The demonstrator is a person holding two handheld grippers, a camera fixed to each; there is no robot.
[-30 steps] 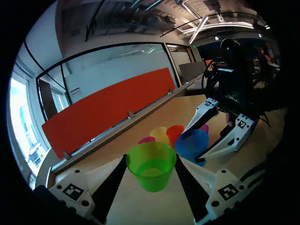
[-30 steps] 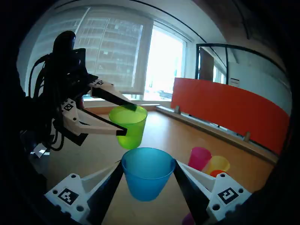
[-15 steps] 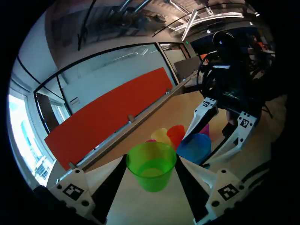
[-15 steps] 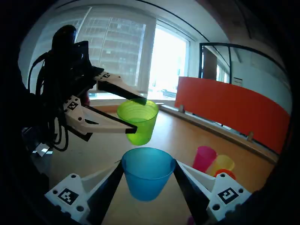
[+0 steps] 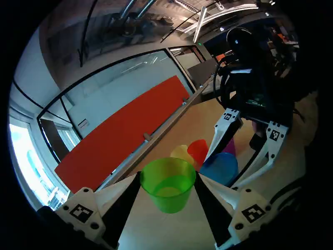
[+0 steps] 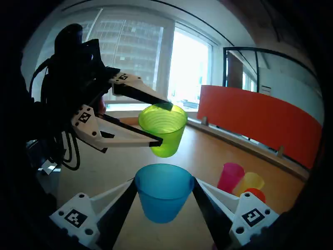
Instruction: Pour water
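The left gripper (image 5: 167,180) clamps a translucent green plastic cup (image 6: 162,130) just above and beyond the translucent blue plastic cup (image 6: 163,196) pinched by the right gripper (image 6: 164,183); tipped too fast or off-centre, its water would likely miss the blue rim and wet the wooden table (image 6: 208,158)

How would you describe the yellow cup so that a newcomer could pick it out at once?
Look to the long orange panel along the far edge of the desk. On the desk in front of it stands a small cluster of cups. The yellow cup is the one between the pink cup and the red cup.
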